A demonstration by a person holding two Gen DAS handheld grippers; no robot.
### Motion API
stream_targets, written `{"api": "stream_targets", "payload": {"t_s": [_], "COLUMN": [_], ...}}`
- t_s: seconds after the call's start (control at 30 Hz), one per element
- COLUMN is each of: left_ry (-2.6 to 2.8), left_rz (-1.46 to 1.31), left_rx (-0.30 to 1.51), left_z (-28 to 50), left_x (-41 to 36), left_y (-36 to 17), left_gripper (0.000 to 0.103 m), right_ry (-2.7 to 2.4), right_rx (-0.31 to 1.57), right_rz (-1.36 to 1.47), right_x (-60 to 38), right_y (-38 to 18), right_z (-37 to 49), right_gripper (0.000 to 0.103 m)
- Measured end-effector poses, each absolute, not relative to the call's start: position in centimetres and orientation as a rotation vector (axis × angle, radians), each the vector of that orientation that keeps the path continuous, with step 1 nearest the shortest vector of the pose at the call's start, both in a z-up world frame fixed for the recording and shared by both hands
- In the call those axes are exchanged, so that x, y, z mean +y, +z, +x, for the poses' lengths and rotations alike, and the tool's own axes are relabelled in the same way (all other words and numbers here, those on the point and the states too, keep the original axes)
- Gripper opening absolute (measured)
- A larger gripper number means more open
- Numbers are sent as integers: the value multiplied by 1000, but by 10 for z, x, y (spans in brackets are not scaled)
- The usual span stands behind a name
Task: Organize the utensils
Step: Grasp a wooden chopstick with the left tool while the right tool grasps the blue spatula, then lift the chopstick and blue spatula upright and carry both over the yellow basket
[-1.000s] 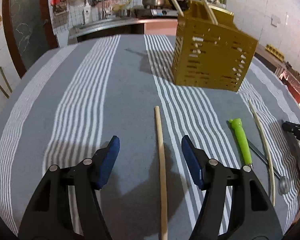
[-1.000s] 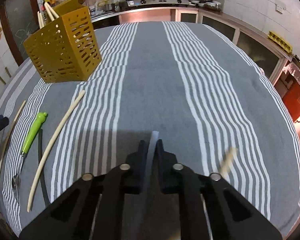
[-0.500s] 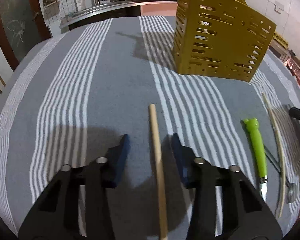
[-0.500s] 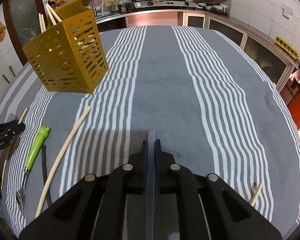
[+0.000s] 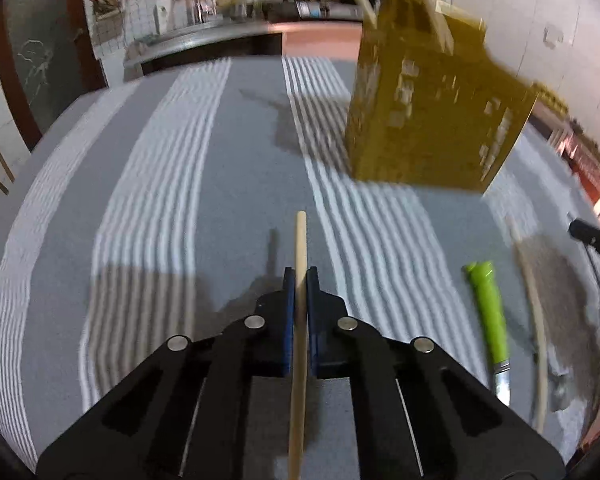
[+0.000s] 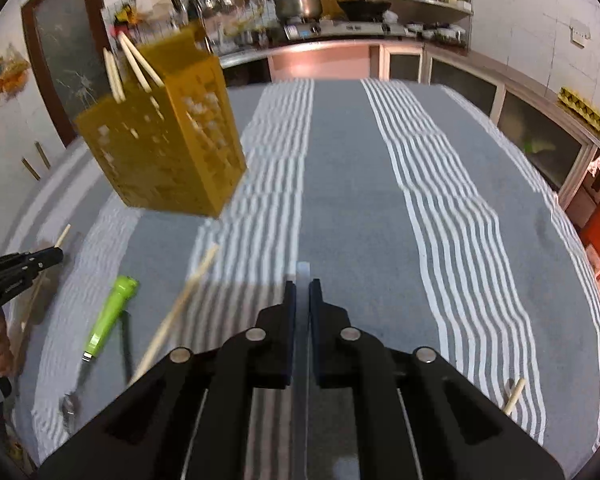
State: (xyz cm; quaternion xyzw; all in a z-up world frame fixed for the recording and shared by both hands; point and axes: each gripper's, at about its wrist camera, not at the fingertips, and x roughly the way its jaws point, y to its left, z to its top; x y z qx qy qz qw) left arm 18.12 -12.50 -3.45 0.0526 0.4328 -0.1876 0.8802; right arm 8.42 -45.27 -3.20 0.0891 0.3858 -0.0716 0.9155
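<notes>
The left gripper (image 5: 300, 276) has just closed its jaws on the wooden chopstick (image 5: 300, 240) that lay between them a second ago; the pads now pinch it, its tip pointing toward 12 o'clock. The yellow perforated utensil holder (image 5: 432, 120) stands at 1 o'clock on the striped tablecloth (image 5: 160, 160). The right gripper (image 6: 302, 284) is clamped on a thin flat grey utensil (image 6: 302, 270). Both pieces look ready to carry to the holder.

The left gripper (image 5: 299, 280), black with blue pads, has just been closing and now clamps a pale wooden chopstick (image 5: 300, 240) between its pads, pointing steeply downward. The right gripper (image 6: 302, 286) is pinched on a thin flat grey strip (image 6: 302, 270), also angled downward.
</notes>
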Motion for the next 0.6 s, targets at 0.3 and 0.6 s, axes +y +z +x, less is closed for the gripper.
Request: {"api": "stream_targets", "payload": {"t_s": [0.3, 0.6], "left_ry": [-414, -430], "left_rz": [50, 22], "left_rx": [742, 704], "left_z": [150, 130], "left_x": [-115, -111], "left_y": [22, 41], "left_gripper": [4, 5], "right_ry": [-108, -99], "right_rx": [671, 612], "right_rz": [200, 197], "right_x": [-445, -441], "right_y": [6, 26], "right_z": [64, 45], "right_gripper": [7, 7]}}
